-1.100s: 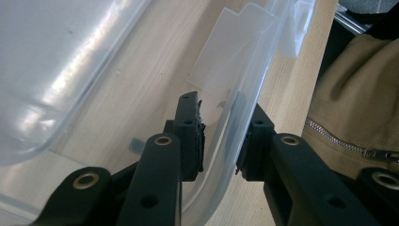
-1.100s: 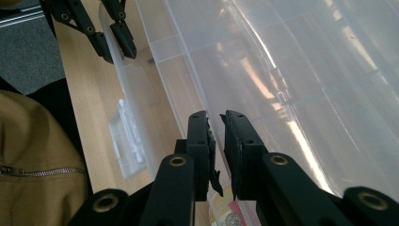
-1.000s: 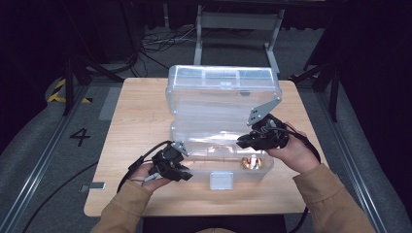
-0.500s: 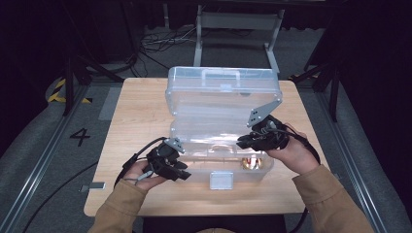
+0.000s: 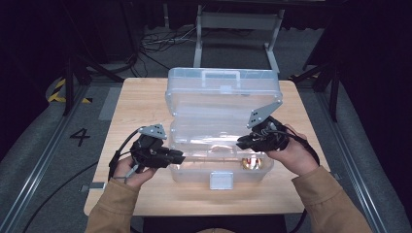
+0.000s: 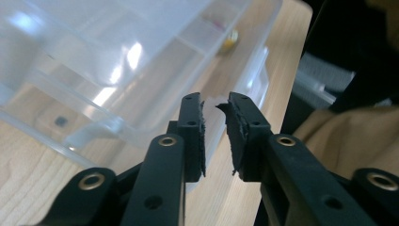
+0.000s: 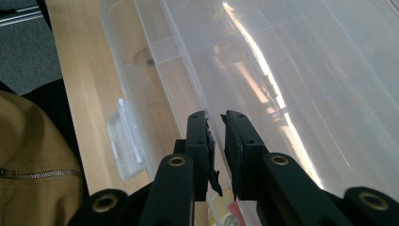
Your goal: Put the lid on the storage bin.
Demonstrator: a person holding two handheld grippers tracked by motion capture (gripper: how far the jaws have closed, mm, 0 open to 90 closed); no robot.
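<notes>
Wooden table (image 5: pixel 141 97) amid dark floor and cables, seen from the high view. Carries a clear plastic box (image 5: pixel 194 175) at its middle, close to the near edge. Runs long-side left to right, parallel to that edge, mouth upward, front latch (image 5: pixel 221 180) facing the person, lid (image 5: pixel 223 90) standing at the far side with its handle on top. Holds a clear inner tray (image 5: pixel 209 131) along the same axis and something small and brassy (image 5: pixel 250 164) in a right-hand compartment. Left gripper (image 5: pixel 180 156) at the box's near left corner, right gripper (image 5: pixel 240 143) at the tray's right end.

From the left gripper view: jaws at a narrow gap, just been closing, with a sliver of the clear corner between the tips but daylight beside it, so apparently not yet pinching.

From the right gripper view: jaws close together over the tray's long rim; cannot tell whether clamped on it or merely hovering.

Likely trouble, as a judgement: thin, slick plastic slipping from the left pads if pulled before a firm pinch; one end rising first, tilting the tray and spilling its small contents; the light box skidding toward the table edge; the raised lid dropping forward if jolted.
</notes>
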